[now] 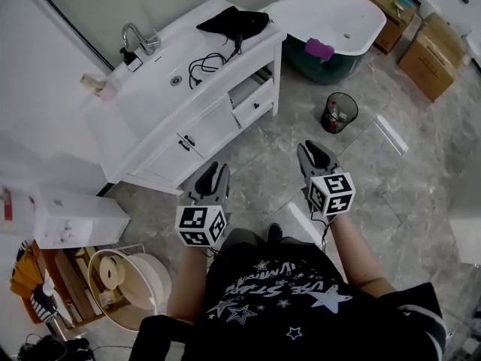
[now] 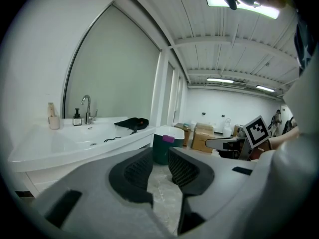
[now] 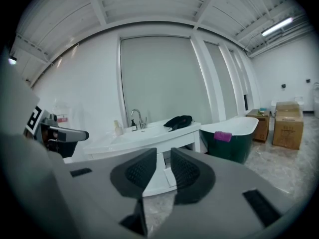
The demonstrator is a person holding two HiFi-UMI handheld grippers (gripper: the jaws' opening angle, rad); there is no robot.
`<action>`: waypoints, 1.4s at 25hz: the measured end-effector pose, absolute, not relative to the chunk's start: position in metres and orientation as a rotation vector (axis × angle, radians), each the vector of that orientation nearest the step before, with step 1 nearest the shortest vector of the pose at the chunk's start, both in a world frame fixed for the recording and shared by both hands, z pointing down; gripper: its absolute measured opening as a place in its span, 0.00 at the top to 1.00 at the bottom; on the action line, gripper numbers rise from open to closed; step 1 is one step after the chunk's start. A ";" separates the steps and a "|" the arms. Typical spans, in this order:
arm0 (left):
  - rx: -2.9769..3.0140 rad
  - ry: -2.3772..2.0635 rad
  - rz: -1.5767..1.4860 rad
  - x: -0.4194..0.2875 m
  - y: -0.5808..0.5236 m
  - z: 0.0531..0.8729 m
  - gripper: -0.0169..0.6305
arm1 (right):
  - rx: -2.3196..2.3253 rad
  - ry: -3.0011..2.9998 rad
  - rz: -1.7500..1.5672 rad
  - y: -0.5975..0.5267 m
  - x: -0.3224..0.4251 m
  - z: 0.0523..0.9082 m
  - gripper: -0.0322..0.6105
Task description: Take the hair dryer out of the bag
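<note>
The left gripper and the right gripper are both held above the floor, each with its jaws a little apart and nothing between them. In front of them stands the white washstand. The black bag lies at the right end of its top, beside the bathtub. A black cable runs from the bag toward the basin. The hair dryer itself I cannot see.
</note>
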State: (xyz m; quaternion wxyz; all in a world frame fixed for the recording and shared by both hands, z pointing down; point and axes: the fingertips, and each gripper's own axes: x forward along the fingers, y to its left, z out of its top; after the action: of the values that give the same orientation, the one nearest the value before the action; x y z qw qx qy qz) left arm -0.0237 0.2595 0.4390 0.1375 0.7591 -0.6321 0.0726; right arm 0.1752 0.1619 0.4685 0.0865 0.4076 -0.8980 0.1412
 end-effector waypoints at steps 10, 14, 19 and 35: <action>2.216 -1.766 0.211 -0.023 0.207 0.459 0.46 | 1.163 -2.636 0.471 0.130 0.167 0.489 0.64; 2.241 -1.734 0.218 -0.023 0.171 0.465 0.43 | 1.203 -2.604 0.473 0.102 0.170 0.491 0.61; 2.261 -1.711 0.213 -0.033 0.121 0.472 0.43 | 1.249 -2.560 0.470 0.061 0.169 0.496 0.60; 2.262 -1.645 0.195 -0.105 -0.048 0.473 0.43 | 1.259 -2.527 0.482 -0.101 0.089 0.486 0.60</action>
State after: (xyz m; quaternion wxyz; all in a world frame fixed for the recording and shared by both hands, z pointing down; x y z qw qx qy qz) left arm -0.1051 -0.0477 0.4726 0.1684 0.7953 -0.5783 0.0687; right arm 0.0886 -0.1013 0.4857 0.1386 0.4353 -0.8738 0.1667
